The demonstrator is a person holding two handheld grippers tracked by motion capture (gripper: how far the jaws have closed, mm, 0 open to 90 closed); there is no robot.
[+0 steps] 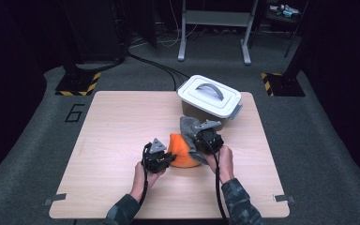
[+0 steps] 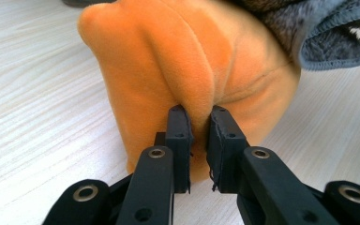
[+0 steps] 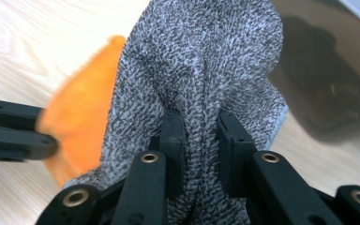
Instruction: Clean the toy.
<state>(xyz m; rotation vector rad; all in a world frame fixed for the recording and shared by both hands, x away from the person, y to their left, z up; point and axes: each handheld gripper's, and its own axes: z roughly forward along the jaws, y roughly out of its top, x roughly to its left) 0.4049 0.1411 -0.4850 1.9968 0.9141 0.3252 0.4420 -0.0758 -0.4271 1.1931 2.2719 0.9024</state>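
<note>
Black fingers (image 2: 178, 140) of the left gripper (image 2: 200, 129) are closed tight on a fold of the orange cloth (image 2: 178, 61). This cloth lies on the worktop (image 1: 117, 122), near the lidded white box (image 1: 209, 96). Beside it, nearer the box, the right gripper (image 3: 200, 129) pinches the grey towel (image 3: 201, 61), which touches the orange cloth.

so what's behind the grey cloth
Just behind the grey cloth stands a box with a white lid and grey handle. The lid is on, so its contents are hidden, and the cloth covers the box's lower front.
</note>
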